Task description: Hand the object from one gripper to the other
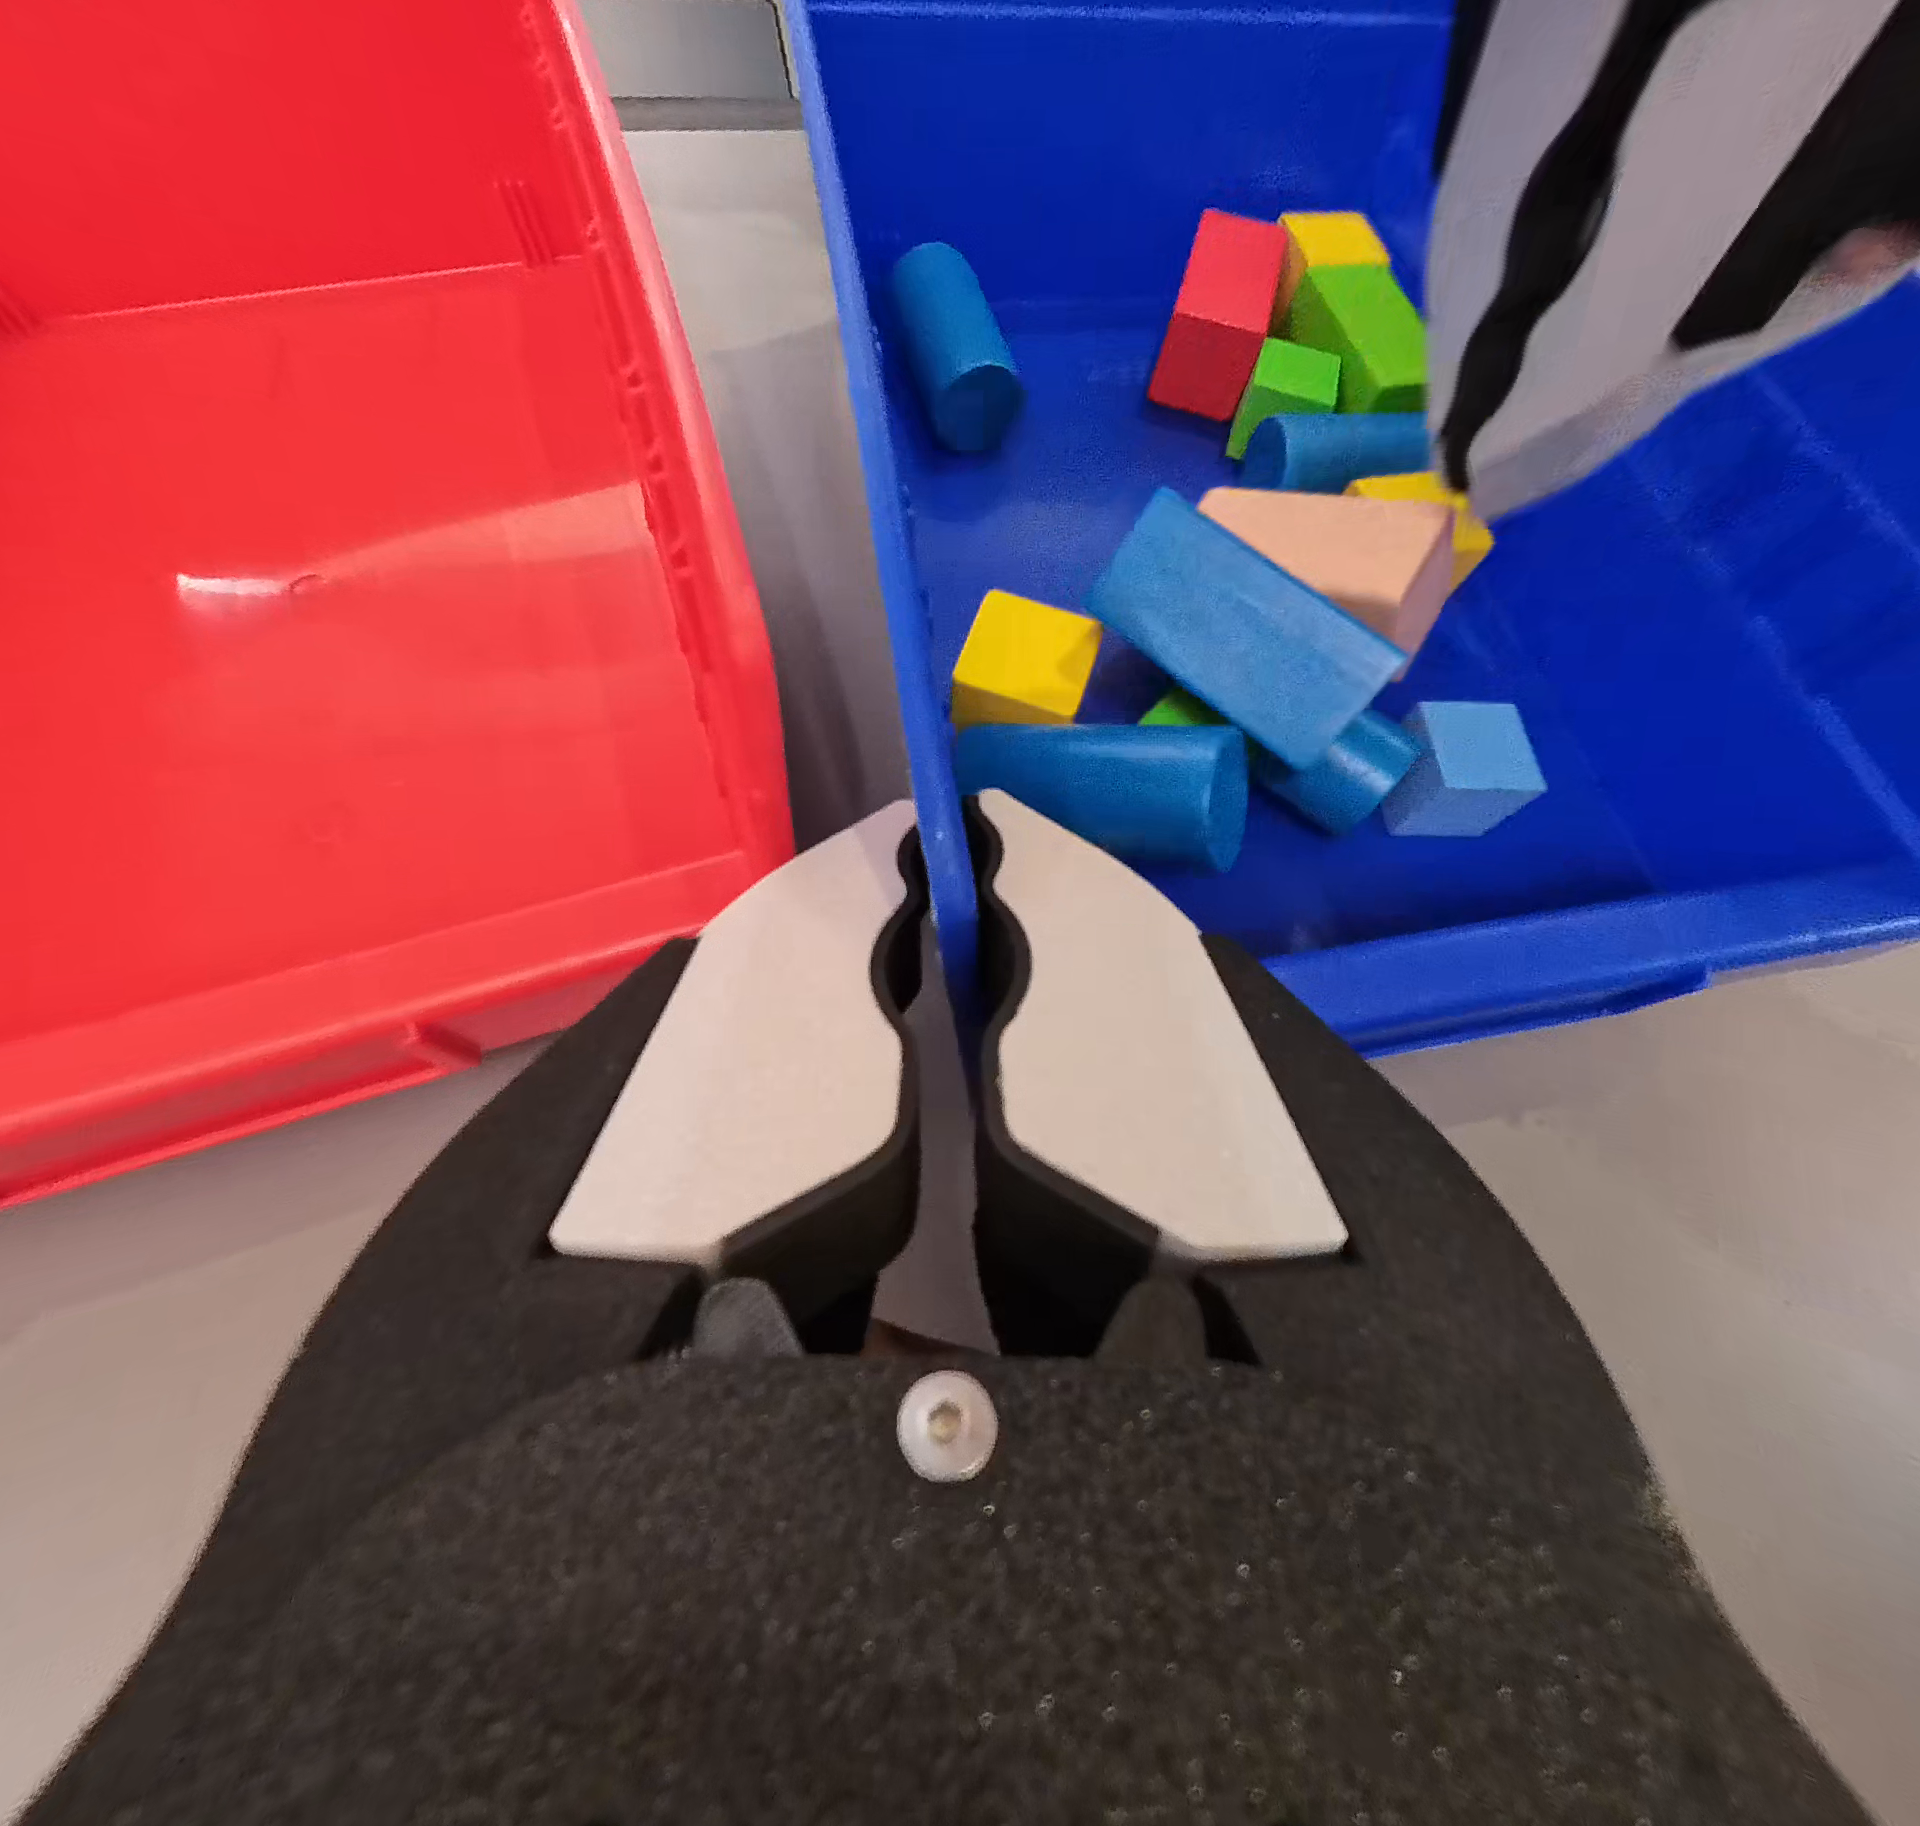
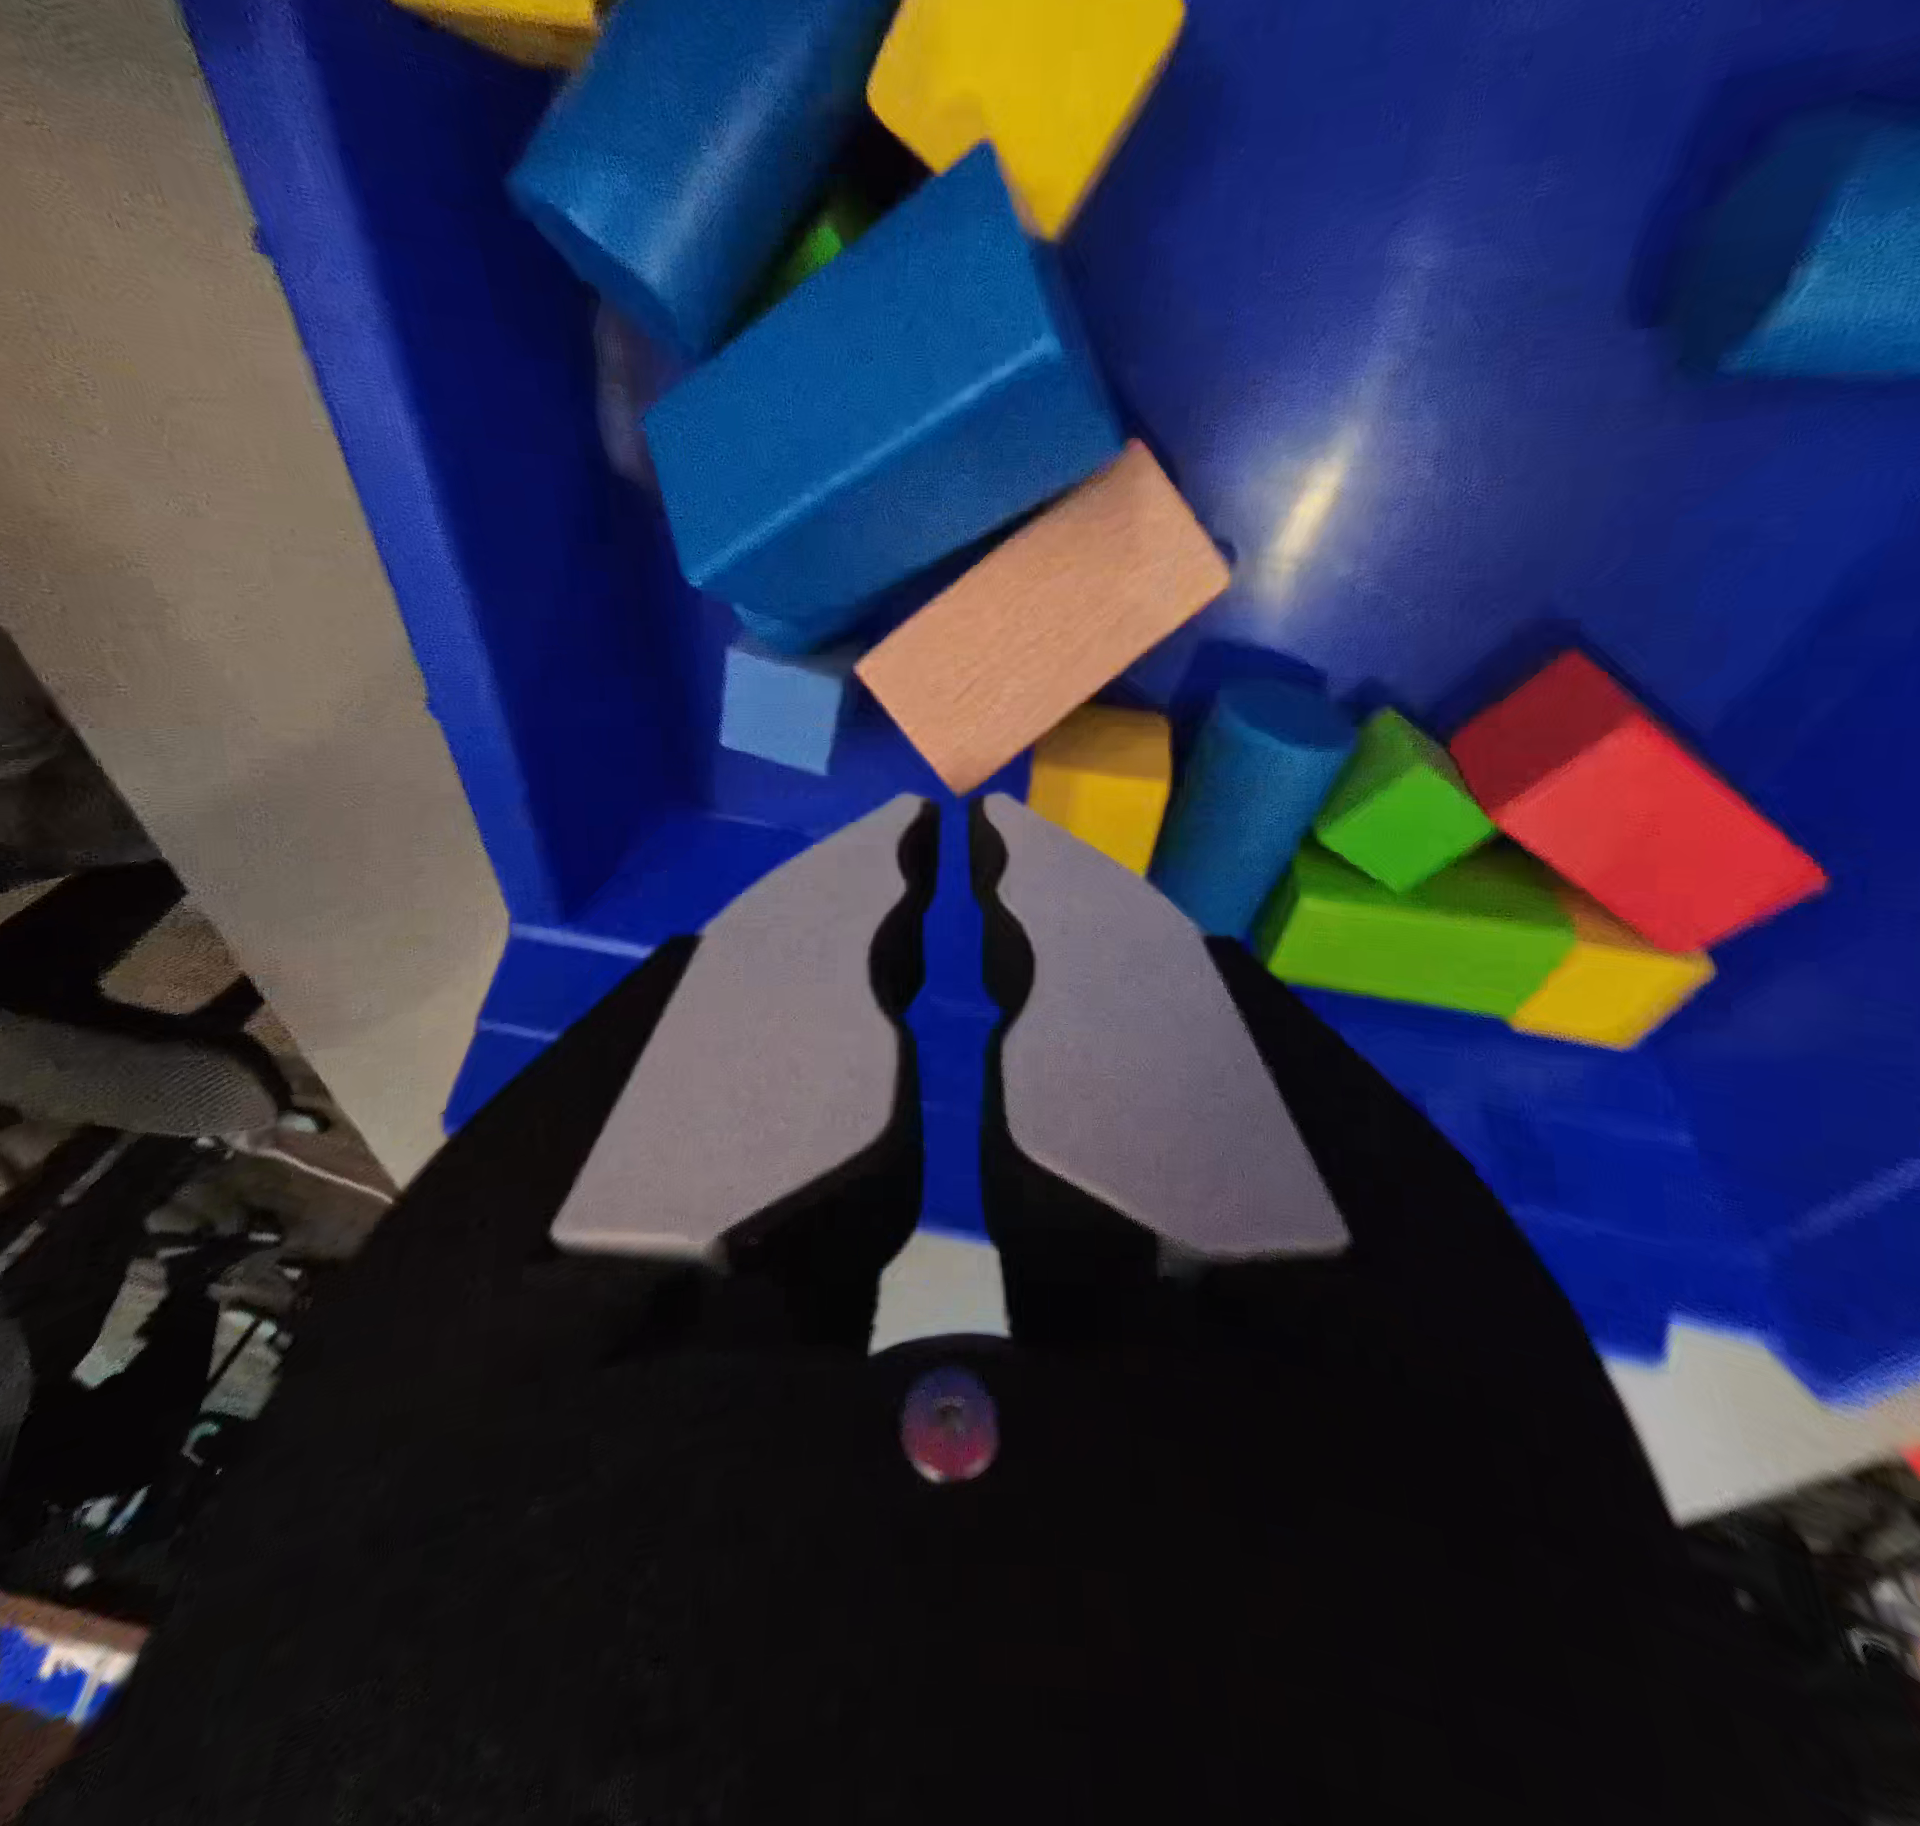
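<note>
Wood block (image 2: 1044,623) just past rt tongs (image 2: 954,812)

No writing, label, brand mark, number or sign can be read in either view. The red bin (image 1: 364,529), the blue bin (image 1: 1143,114) and the wooden blocks (image 1: 1242,628) inside it show plain colour only. A faint raised mark on the blue bin's floor in the left wrist view is too small and blurred to make out.
</note>
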Demonstrator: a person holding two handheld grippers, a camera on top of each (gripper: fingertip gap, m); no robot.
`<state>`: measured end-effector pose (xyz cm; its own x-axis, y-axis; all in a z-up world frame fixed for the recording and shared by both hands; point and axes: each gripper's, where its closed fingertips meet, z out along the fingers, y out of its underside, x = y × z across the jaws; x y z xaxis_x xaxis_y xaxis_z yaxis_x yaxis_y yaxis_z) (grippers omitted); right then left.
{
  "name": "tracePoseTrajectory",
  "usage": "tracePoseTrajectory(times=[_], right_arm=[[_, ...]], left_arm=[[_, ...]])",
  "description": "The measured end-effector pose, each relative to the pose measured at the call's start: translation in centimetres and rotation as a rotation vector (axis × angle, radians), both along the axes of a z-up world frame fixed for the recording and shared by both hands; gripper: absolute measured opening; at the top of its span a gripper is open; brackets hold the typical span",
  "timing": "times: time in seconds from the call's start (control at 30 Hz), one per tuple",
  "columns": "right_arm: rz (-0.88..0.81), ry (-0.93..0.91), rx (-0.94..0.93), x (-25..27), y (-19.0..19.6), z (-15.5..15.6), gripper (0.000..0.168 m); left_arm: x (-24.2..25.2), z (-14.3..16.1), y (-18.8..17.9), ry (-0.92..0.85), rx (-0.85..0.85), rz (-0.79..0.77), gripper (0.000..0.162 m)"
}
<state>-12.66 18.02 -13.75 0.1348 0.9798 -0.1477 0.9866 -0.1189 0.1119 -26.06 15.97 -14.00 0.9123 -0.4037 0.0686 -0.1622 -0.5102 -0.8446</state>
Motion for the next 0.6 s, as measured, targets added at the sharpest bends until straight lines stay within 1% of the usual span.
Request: tracePoseTrajectory(times=[0.03, 0.07, 0.13, 0.17, 0.2, 0.23, 0.3, 0.33, 0.37, 0.4, 0.43, 0.47, 0.53, 0.57, 0.6], right_arm=[[-0.006, -0.012, 0.052, 0.6, 0.4, 0.7, 0.011], [0.002, 0.018, 0.076, 0.5, 0.3, 1.3, 0.023], [0.014, 0.205, 0.039, -2.1, -1.5, 2.2, 0.045], [0.035, 0.300, 0.015, -3.7, -2.6, 2.3, 0.052], [0.084, 0.364, 0.022, -5.2, -3.4, 2.0, 0.058], [0.147, 0.405, 0.068, -6.5, -3.6, 1.4, 0.063], [0.253, 0.443, 0.195, -8.5, -3.0, -0.5, 0.060], [0.284, 0.437, 0.224, -9.1, -2.7, -1.8, 0.061], [0.303, 0.380, 0.248, -8.8, -1.9, -3.2, 0.065], [0.336, 0.391, 0.325, -9.1, -0.5, -3.5, 0.072], [0.366, 0.390, 0.340, -8.8, 0.4, -3.6, 0.073], [0.352, 0.362, 0.351, -8.1, 1.8, -3.6, 0.069], [0.267, 0.263, 0.382, -5.7, 5.3, -3.2, 0.066], [0.244, 0.162, 0.423, -3.6, 7.6, -2.9, 0.062], [0.210, 0.095, 0.482, -1.9, 9.8, -2.3, 0.061]], left_arm=[[0.0, 0.0, 0.0, -0.001, -0.001, 0.001, 0.004], [0.0, 0.0, 0.0, -0.002, -0.002, 0.001, 0.005], [0.0, 0.0, 0.0, -0.002, -0.003, 0.003, 0.005], [0.0, 0.0, 0.0, -0.002, -0.003, 0.002, 0.005], [0.0, 0.0, 0.0, -0.003, -0.003, 0.001, 0.005], [0.0, 0.0, 0.0, -0.003, -0.003, 0.001, 0.005], [0.0, 0.0, 0.0, -0.003, -0.003, 0.001, 0.005], [0.0, 0.0, 0.0, -0.003, -0.002, -0.001, 0.005], [0.0, 0.0, 0.0, -0.004, -0.002, -0.003, 0.005], [0.0, 0.0, 0.0, -0.005, -0.002, -0.004, 0.005], [0.0, 0.0, 0.0, -0.005, -0.002, -0.005, 0.005], [0.0, 0.0, 0.0, -0.003, -0.002, -0.005, 0.005], [0.0, 0.0, 0.0, -0.003, -0.001, -0.008, 0.005], [0.0, 0.0, 0.0, -0.004, 0.000, -0.010, 0.005], [0.1, 0.0, 0.0, -0.007, 0.000, -0.013, 0.005]])
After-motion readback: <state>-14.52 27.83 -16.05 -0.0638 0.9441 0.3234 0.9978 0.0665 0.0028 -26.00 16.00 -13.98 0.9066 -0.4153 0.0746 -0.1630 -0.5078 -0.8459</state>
